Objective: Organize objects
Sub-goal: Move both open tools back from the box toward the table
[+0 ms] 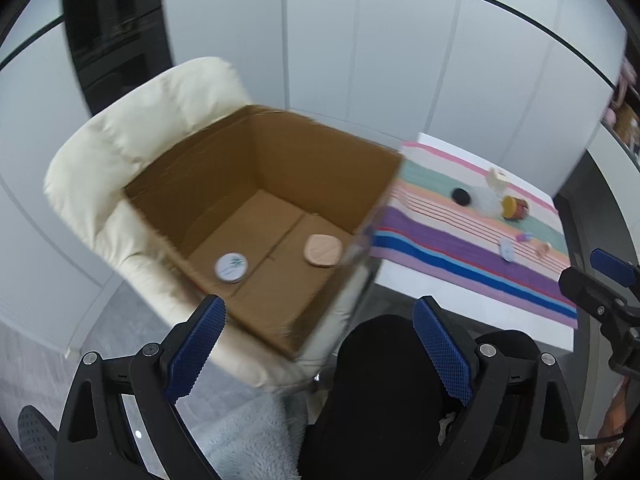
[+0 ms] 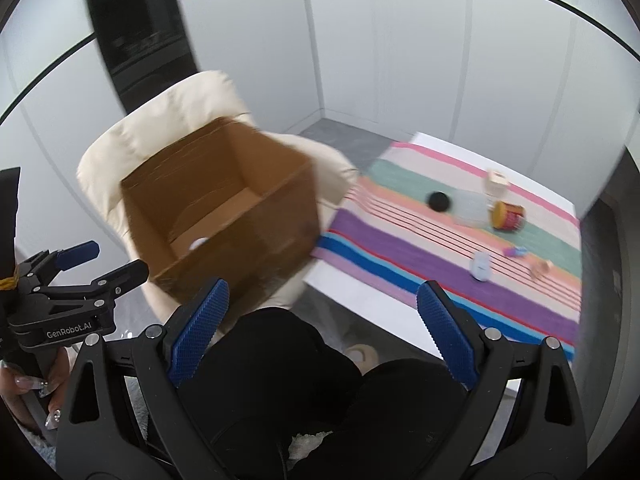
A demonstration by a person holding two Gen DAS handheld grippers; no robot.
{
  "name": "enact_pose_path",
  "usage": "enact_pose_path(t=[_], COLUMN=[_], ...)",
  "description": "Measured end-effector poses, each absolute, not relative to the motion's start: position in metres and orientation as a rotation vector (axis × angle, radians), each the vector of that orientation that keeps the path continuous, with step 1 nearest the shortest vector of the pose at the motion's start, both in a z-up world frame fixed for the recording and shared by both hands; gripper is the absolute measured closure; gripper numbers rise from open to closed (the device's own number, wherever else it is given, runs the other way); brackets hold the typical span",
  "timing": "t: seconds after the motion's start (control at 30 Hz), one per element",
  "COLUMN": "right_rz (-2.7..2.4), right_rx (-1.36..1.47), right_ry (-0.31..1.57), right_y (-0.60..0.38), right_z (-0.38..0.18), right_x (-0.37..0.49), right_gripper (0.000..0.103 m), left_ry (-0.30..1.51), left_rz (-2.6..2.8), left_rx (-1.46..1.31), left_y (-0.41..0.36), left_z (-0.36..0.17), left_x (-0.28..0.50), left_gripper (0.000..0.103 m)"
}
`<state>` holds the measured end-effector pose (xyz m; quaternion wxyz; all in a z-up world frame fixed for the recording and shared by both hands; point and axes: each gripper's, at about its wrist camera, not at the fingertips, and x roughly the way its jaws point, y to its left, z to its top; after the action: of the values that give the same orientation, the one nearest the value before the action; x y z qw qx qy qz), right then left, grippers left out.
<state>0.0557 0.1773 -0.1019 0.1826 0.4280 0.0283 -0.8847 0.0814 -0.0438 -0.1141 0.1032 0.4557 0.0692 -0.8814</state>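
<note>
Clearly the geometry splits in two: the cardboard box [image 1: 260, 216] sits on a cream armchair [image 1: 132, 136] to the left, and the loose items still to be sorted lie on the striped cloth [image 2: 440, 264] covering the desk [image 2: 360, 296] to the right. Both tools hang over the person's lap, between the two places.

The right hand-held gripper [image 2: 322, 328] has its jaws spread wide and holds nothing. From it the remaining things lie forward and to the right: a small white oval item [image 2: 480, 266] nearest, then a black disc [image 2: 438, 201], a clear container [image 2: 472, 210] and a yellow-lidded jar [image 2: 508, 216] lying on its side, lid toward the camera. Its long axis runs roughly across the stripes, though blur makes that uncertain.

The left hand-held gripper [image 1: 320, 344] is likewise wide open and empty, and points into the box, where a round white tin [image 1: 231, 267] and a beige pad [image 1: 322, 251] already rest on the bottom, well apart.

My judgement is that the right tool is the nearer one for the next pick, with the white oval item the shortest reach; the carry would then go leftward over the box's near wall.
</note>
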Motion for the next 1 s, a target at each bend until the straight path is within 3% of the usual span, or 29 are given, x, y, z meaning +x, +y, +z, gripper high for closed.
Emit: enact_pose_path(t=[0.53, 1.0], right_rz=[-2.823, -2.93], right_rx=[1.332, 1.456], right_ry=[-0.18, -0.245], right_y=[0.343, 0.42], right_z=[-0.105, -0.133], right_x=[0.077, 0.072], right_gripper=[0.006, 0.006], left_ry=[-0.008, -0.063], left_rz=[-2.835, -2.887], left_rx=[1.534, 1.693], left_y=[0.093, 0.168], left_z=[-0.128, -0.158], left_x=[0.025, -0.021], left_gripper=[0.007, 0.007])
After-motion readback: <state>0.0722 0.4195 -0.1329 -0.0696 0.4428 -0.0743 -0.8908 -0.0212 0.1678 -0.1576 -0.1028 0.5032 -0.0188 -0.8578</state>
